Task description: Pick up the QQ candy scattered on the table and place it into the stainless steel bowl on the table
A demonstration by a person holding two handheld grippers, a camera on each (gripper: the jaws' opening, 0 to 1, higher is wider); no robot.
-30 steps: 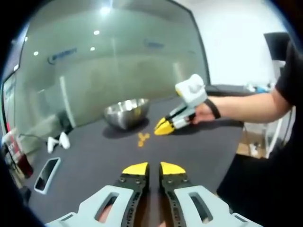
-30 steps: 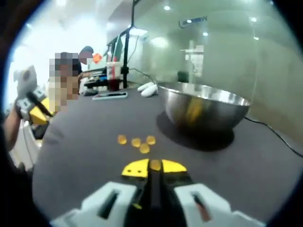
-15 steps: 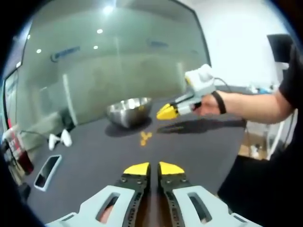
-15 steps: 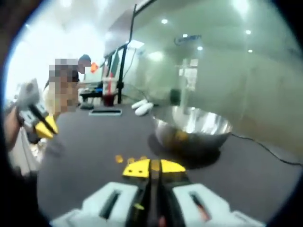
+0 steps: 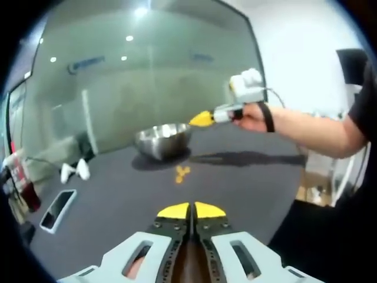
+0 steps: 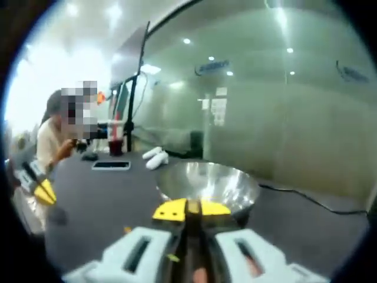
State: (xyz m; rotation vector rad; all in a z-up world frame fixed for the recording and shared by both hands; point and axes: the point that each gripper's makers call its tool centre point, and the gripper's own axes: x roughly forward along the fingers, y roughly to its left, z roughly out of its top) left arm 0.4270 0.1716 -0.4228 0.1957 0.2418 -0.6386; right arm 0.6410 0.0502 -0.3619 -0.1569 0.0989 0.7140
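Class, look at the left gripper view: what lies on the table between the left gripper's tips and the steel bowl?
A small cluster of yellow candies lies between the left gripper and the bowl.

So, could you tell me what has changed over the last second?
The right tongs, shut on a candy, rose from the table to above the bowl. The left tongs closed their small gap. The candies on the table stayed put.

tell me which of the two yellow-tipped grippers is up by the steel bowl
The right gripper, held in the person's hand; its yellow tips hang in the air beside the stainless steel bowl. The left gripper sits low over the dark table, short of the yellow candies.
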